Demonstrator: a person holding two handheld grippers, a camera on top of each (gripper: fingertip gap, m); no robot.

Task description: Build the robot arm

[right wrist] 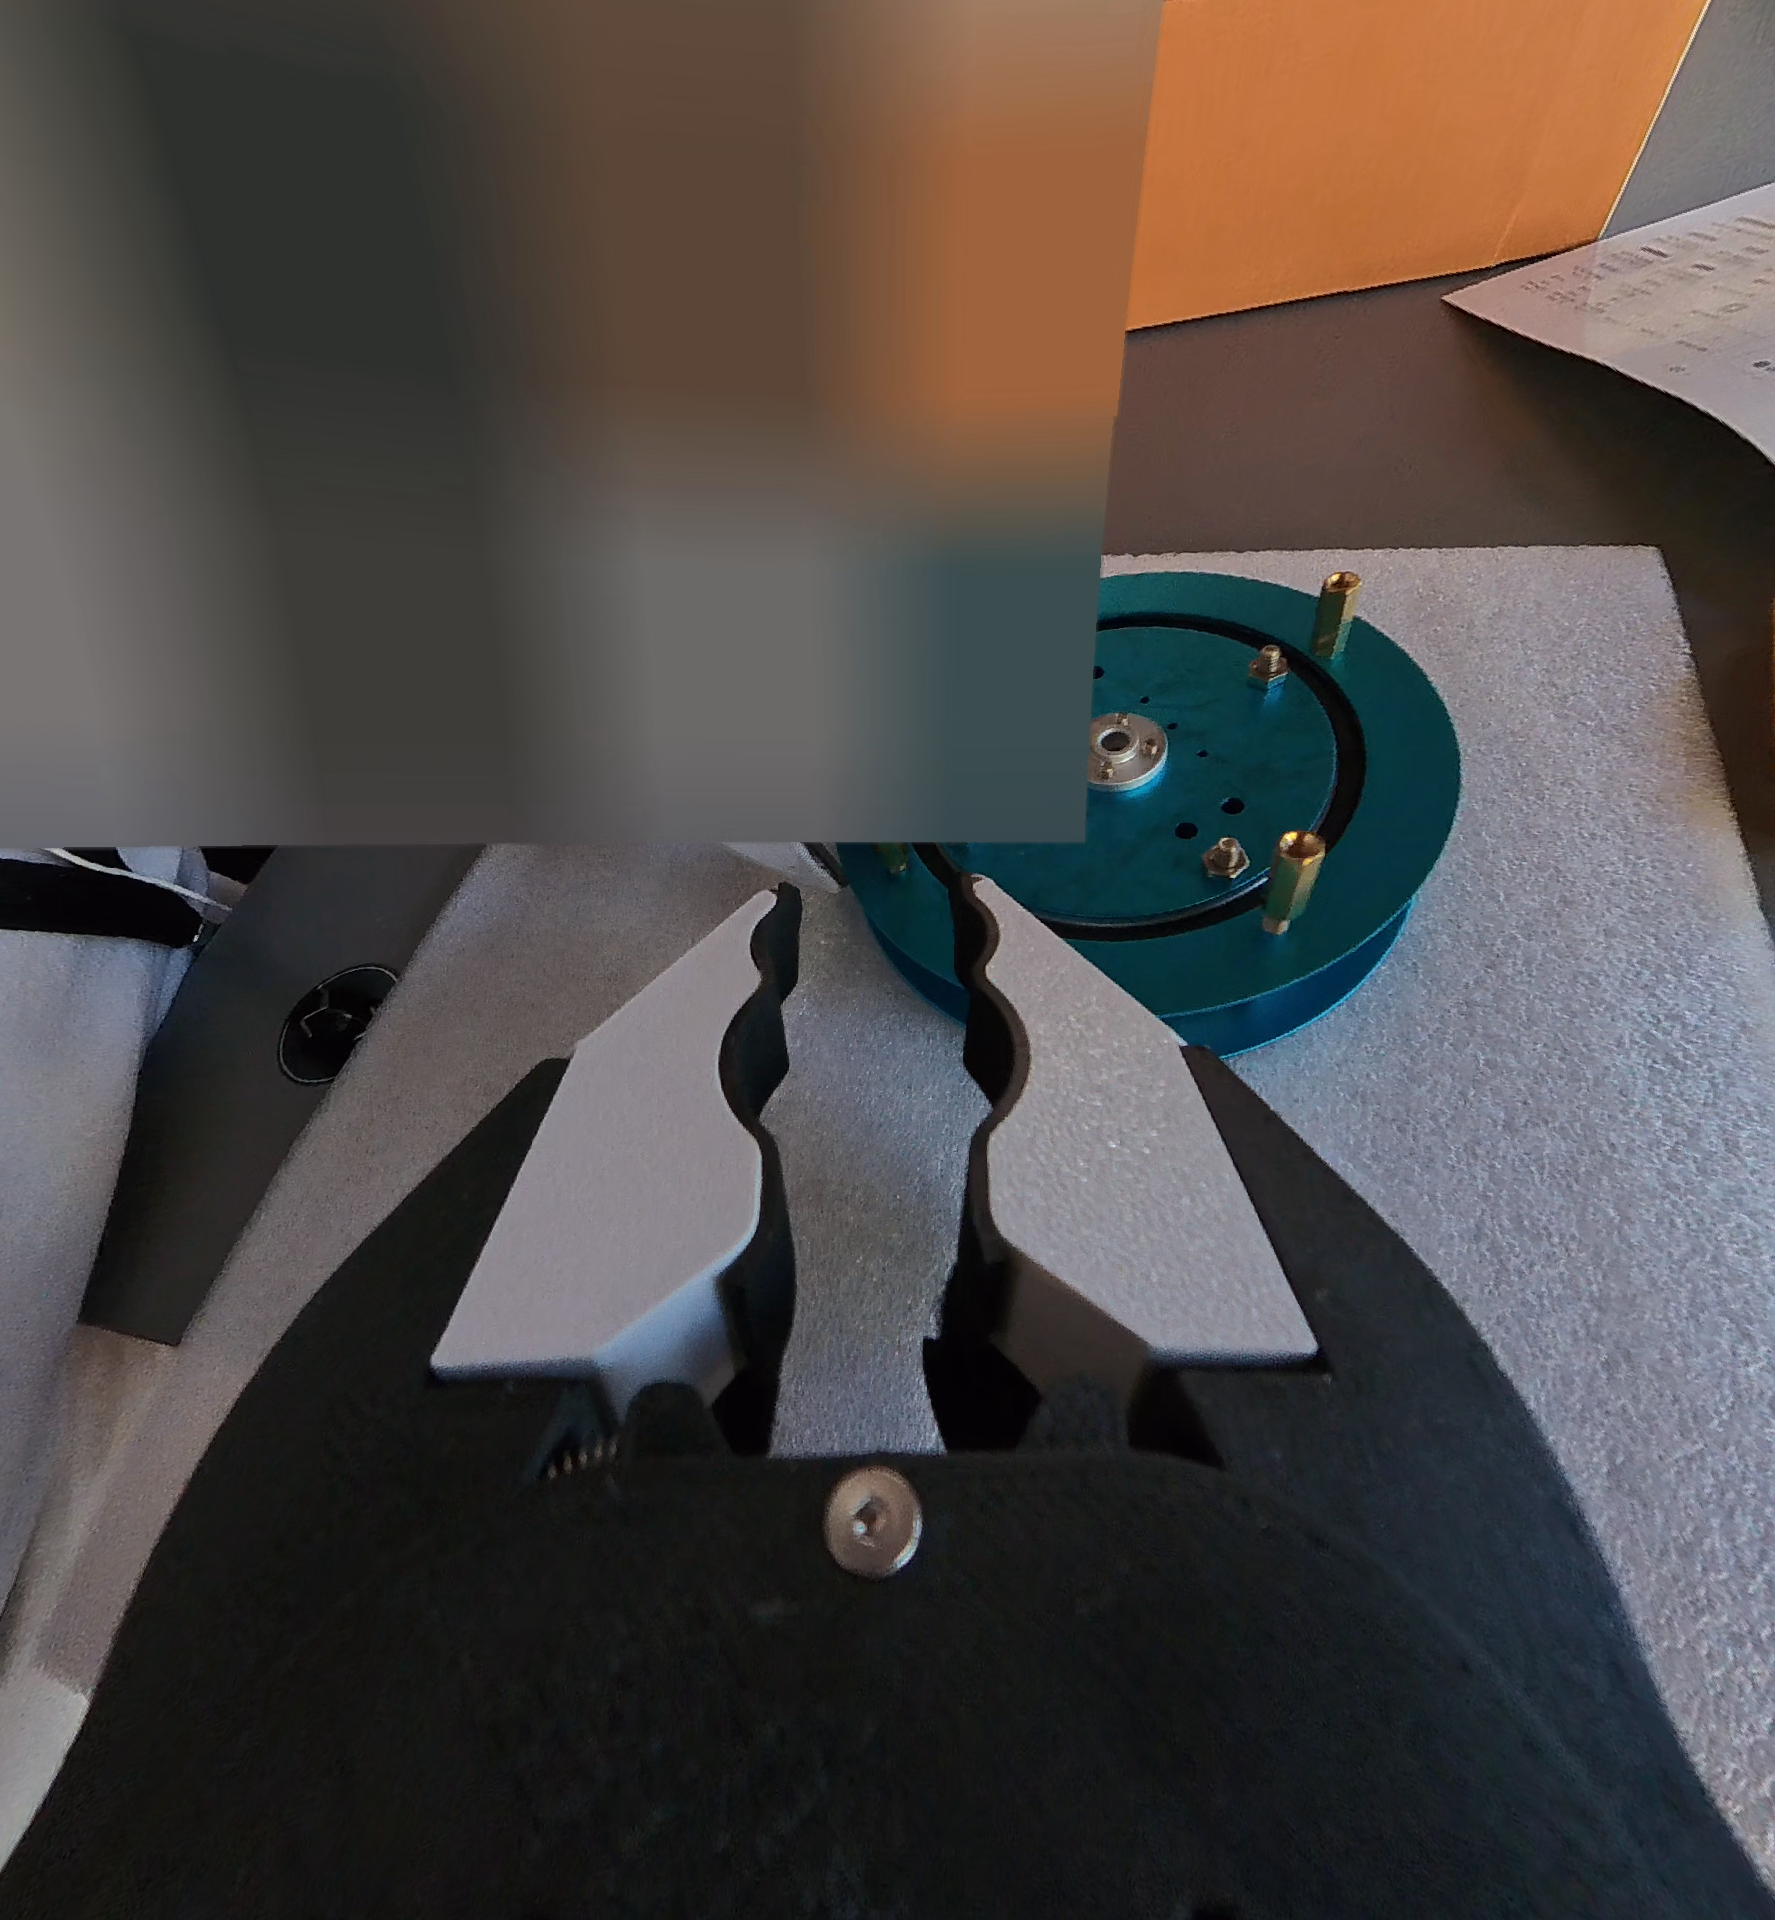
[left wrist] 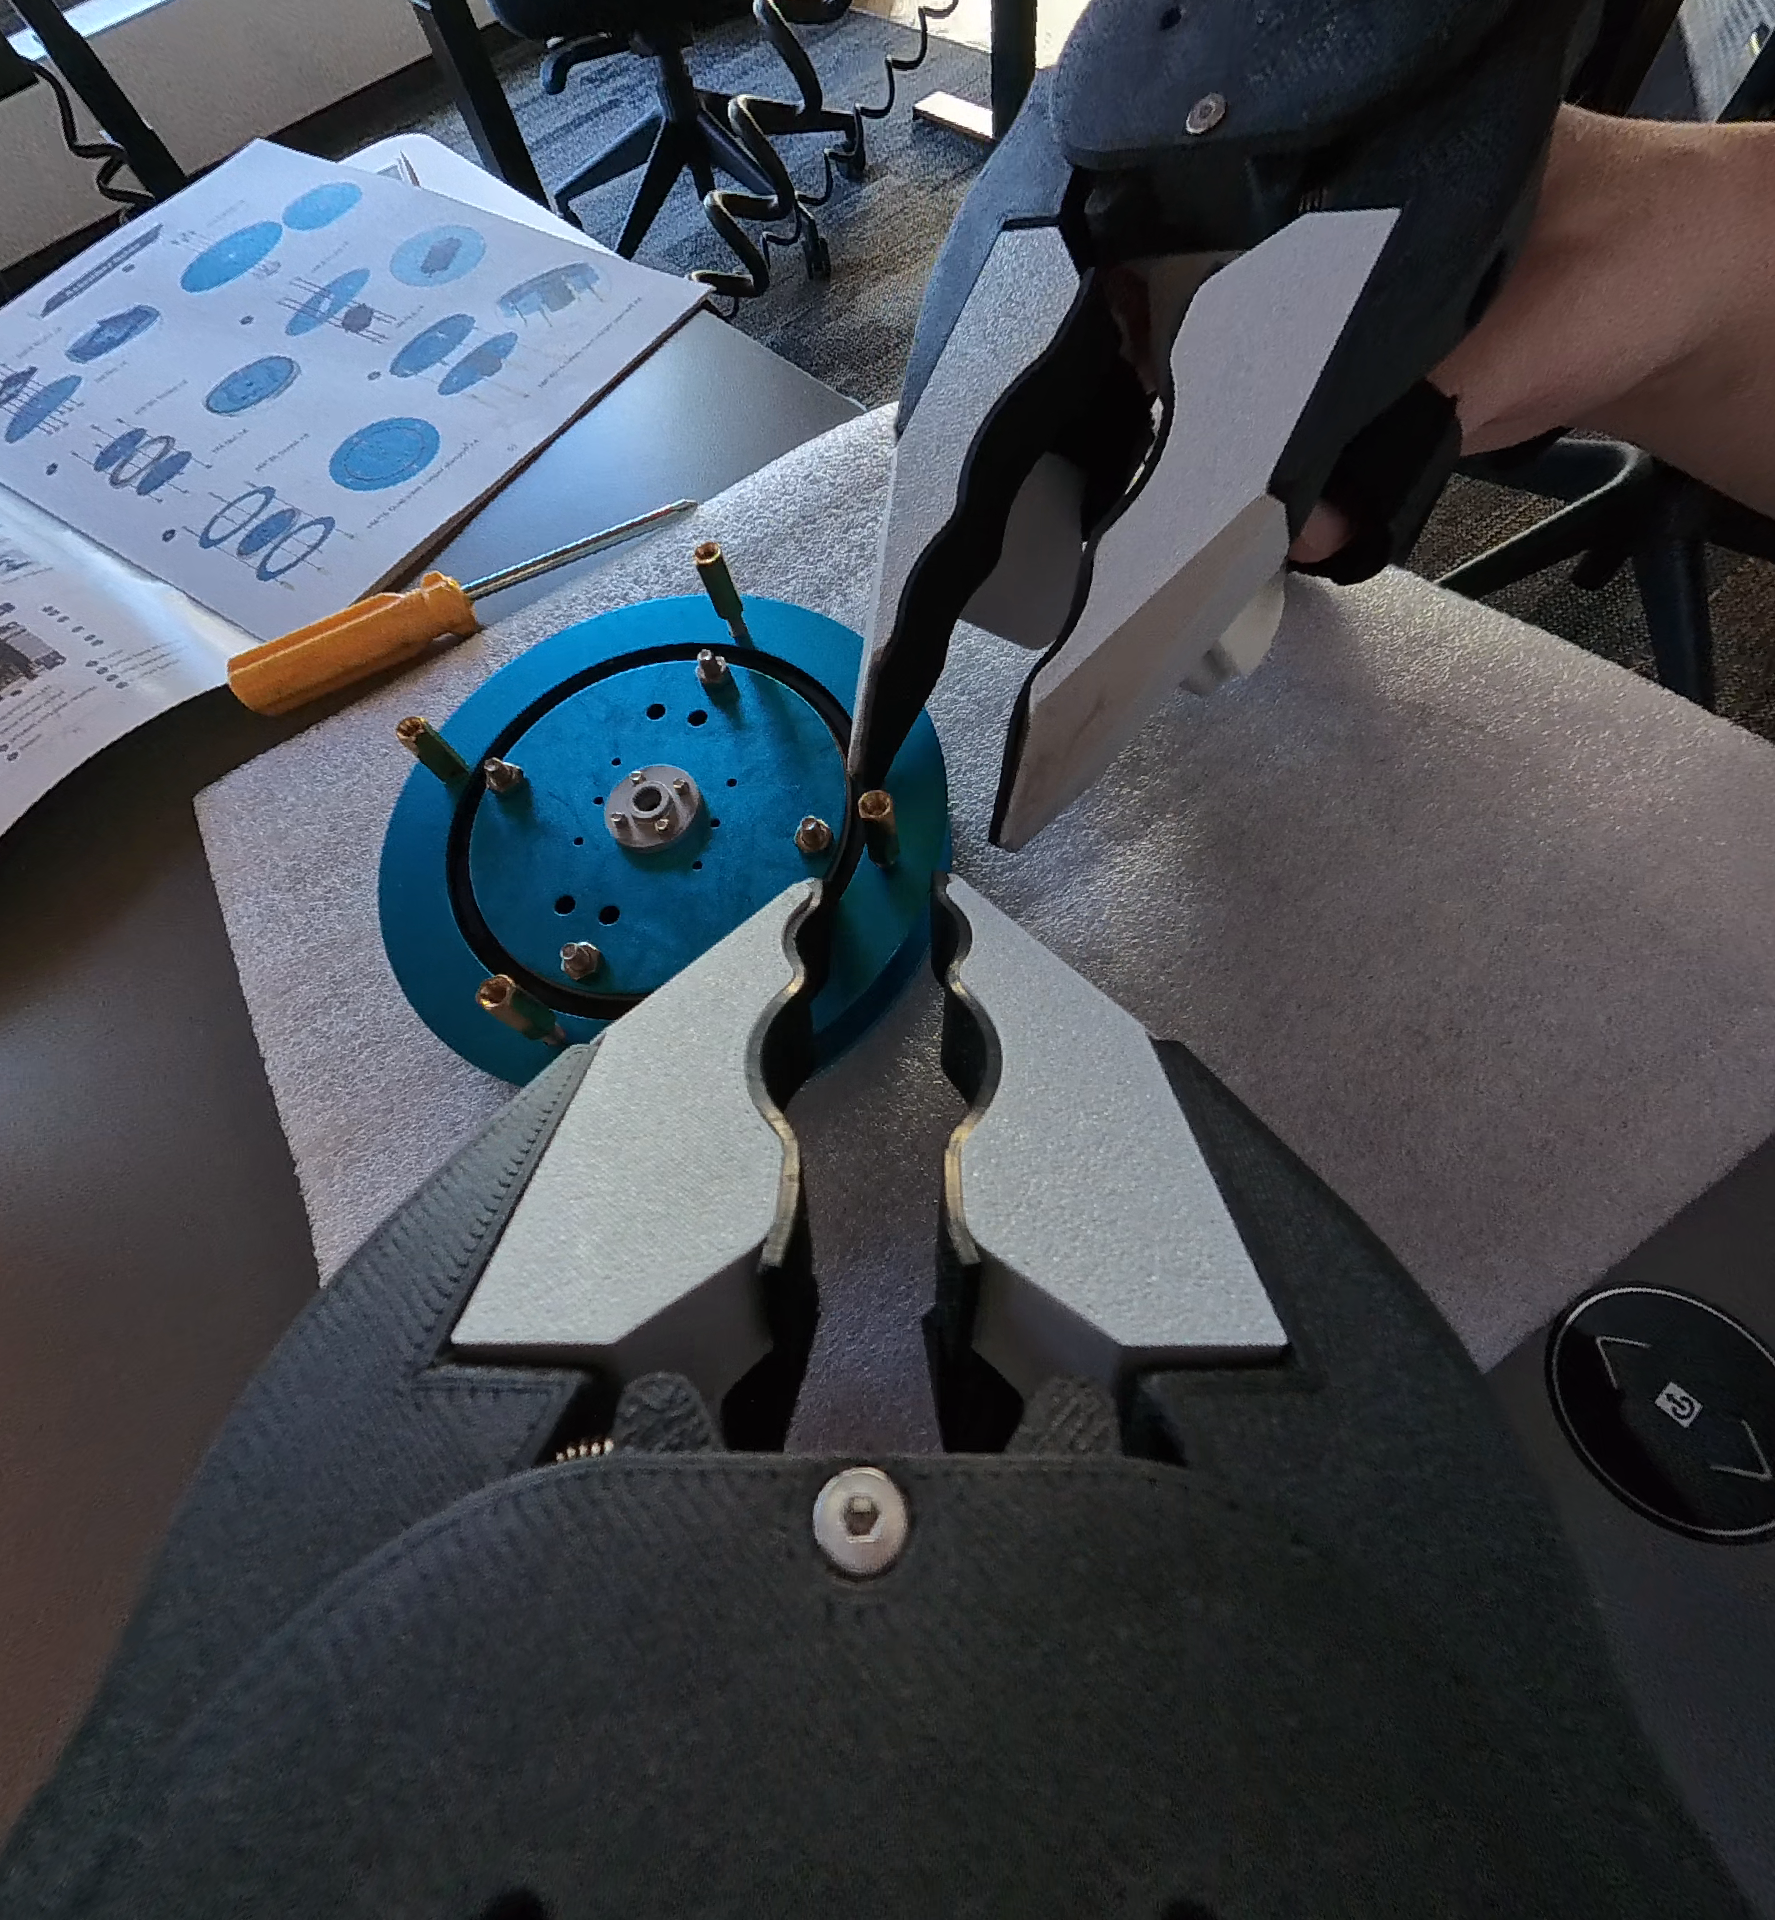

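Both claws (left wrist: 878,888) (right wrist: 878,899) agape at blue disc (left wrist: 654,831) rim (foam mat (left wrist: 1382,831) beyond).

both grippers' jaws gape beside the blue disc (left wrist: 654,831).

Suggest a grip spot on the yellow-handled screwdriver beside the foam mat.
Probably the thick yellow handle of the yellow-handled screwdriver, claw coming from above, fingers across its width. It lies flat on the dark table, and the thin metal shaft offers far less to pinch.
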